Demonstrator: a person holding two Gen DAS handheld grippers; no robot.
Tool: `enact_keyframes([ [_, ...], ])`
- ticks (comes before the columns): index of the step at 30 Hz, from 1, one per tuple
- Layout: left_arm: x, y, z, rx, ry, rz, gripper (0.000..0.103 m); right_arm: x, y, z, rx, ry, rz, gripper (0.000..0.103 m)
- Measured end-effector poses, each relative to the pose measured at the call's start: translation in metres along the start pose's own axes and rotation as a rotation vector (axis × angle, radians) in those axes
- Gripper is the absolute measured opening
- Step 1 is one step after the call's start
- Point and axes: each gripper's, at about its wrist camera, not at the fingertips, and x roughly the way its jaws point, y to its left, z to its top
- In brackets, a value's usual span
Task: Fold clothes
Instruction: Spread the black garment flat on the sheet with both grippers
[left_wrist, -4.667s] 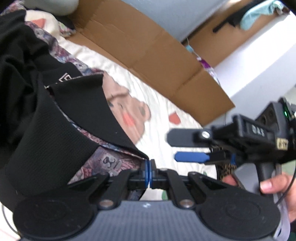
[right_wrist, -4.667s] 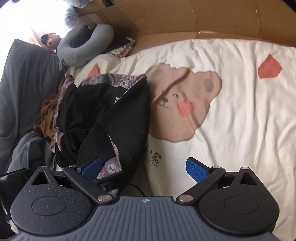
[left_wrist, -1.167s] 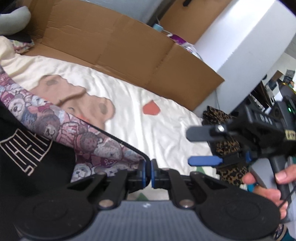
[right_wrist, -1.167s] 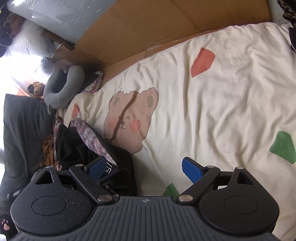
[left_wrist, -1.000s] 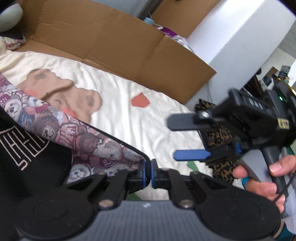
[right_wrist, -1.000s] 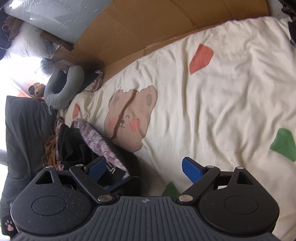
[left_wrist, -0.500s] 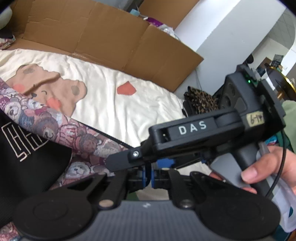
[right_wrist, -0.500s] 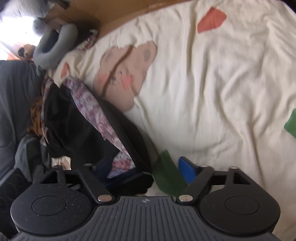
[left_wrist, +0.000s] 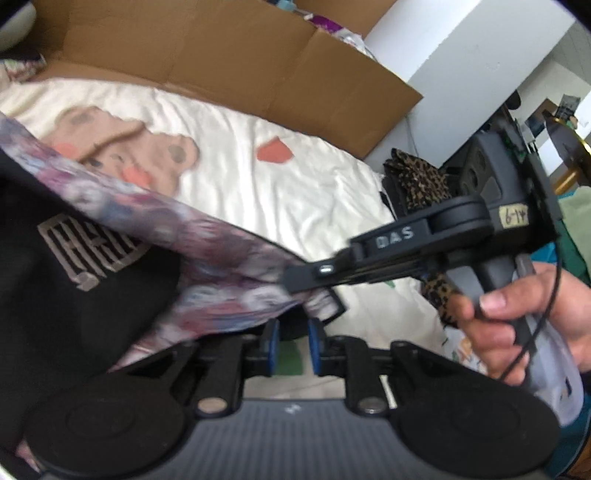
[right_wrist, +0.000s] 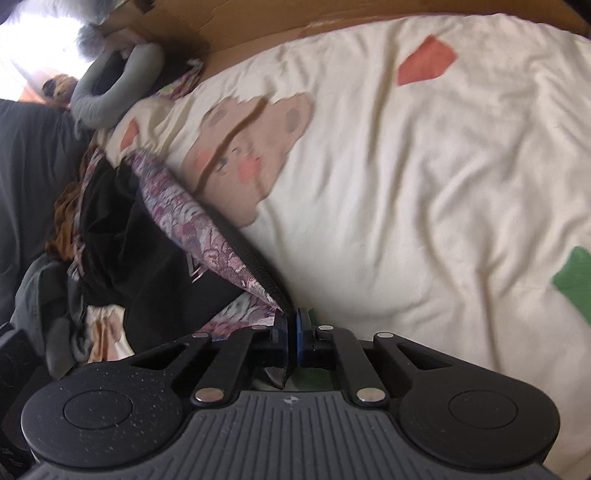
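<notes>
A black knit garment (left_wrist: 92, 302) carries a beige blocky maze-like emblem, and its lining is printed with small bears in purple, pink and grey. The cream cotton bedsheet (right_wrist: 424, 184) under it shows a tan cartoon bear face with pink cheeks and grey inner ears, plus a coral-red patch and a green patch. A plain brown cardboard sheet (left_wrist: 221, 62) is behind the bed. A grey U-shaped neck pillow (right_wrist: 118, 85) lies at the far end. A leopard-print cloth (left_wrist: 421, 181), tan with dark spots, sits at the bedside. Both black plastic grippers have blue finger pads (left_wrist: 271, 347).
</notes>
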Motion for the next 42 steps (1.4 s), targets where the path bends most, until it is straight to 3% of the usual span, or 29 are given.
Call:
enact_keyframes([
  [2,-0.012,0.010,0.002,-0.004,-0.012,0.037,0.042,-0.005,-0.006,0.002,0.012,-0.016,-0.011,0.000],
  [11,-0.048,0.061,0.016,-0.090,-0.094,0.241,0.061,-0.027,-0.037,0.012,0.054,-0.078,-0.069,0.000],
  [19,-0.070,0.092,0.018,-0.144,-0.132,0.373,0.068,-0.053,-0.065,0.012,0.112,-0.170,-0.146,0.000],
  [24,-0.079,0.105,0.019,-0.173,-0.140,0.417,0.069,-0.067,-0.082,0.005,0.147,-0.208,-0.191,0.000],
  [33,-0.086,0.115,0.017,-0.192,-0.136,0.446,0.073,-0.094,-0.116,-0.013,0.209,-0.262,-0.285,0.000],
  [42,-0.085,0.119,0.013,-0.214,-0.140,0.457,0.075,-0.115,-0.146,-0.041,0.260,-0.258,-0.335,0.000],
])
